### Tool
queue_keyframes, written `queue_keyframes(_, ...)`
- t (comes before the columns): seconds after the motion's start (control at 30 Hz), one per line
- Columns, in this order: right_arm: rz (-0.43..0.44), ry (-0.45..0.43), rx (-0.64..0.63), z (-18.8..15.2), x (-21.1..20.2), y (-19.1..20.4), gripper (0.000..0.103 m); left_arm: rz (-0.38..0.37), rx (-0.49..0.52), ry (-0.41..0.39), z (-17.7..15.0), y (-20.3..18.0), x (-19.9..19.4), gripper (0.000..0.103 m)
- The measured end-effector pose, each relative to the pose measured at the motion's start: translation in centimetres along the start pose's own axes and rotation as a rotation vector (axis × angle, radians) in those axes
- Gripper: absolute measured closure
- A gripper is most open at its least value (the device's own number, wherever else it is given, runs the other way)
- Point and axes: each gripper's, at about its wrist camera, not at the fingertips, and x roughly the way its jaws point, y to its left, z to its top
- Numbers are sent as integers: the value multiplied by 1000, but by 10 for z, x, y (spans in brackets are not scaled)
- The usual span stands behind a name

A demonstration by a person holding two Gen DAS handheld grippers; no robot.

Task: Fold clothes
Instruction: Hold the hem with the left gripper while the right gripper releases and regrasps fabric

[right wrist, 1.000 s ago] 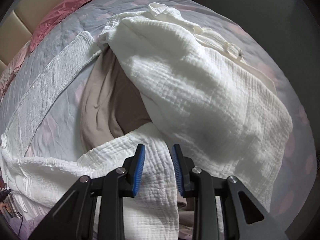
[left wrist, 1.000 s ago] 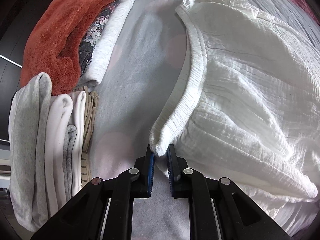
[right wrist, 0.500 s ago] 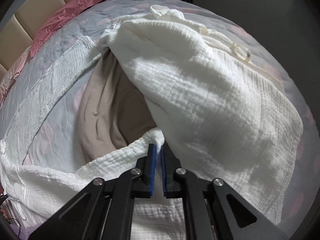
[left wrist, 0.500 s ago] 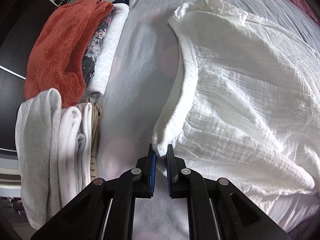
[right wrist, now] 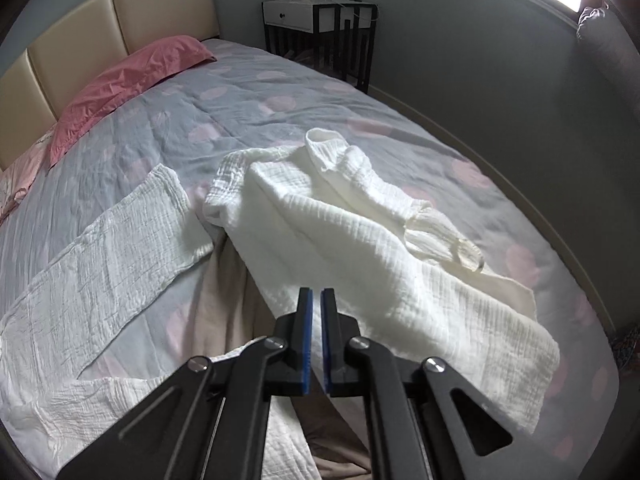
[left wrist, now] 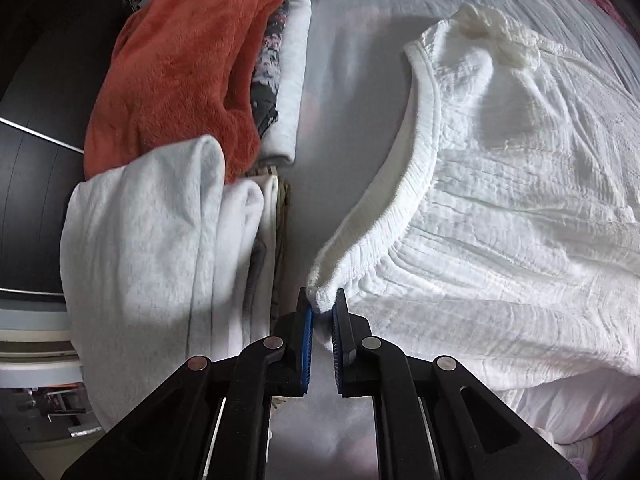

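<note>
White crinkled garment (left wrist: 500,208) fills the frame's right on the grey bedspread (left wrist: 352,60); left gripper (left wrist: 322,308) pinches its waistband corner, right gripper (right wrist: 316,308) is closed, cloth between its pads unclear.

A grey bedspread (right wrist: 248,92) dotted with pale pink circles is spread over the bed. A pink pillow (right wrist: 132,76) is laid at the far left, against a cream padded headboard (right wrist: 72,60). A dark-framed bedside table (right wrist: 320,28) with a white drawer is set at the far end, beside the grey wall (right wrist: 480,60).
</note>
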Motion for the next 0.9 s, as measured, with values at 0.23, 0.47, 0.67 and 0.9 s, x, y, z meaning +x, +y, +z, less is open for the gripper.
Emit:
queue_keyframes(0.23, 96, 101, -68, -34, 10, 5, 97, -28, -5, 5, -2, 0, 5, 94)
queue_keyframes(0.47, 185, 222, -61, -93, -10, -22, 94, -37, 2, -21, -4, -2, -12, 93)
queue_keyframes(0.67, 238, 328, 12, -148, -12, -44, 80, -57, -12, -45, -12, 1, -32, 93)
queue_keyframes(0.9, 263, 376, 55, -180, -3, -56, 79, -61, -29, -65, -17, 0, -56, 93)
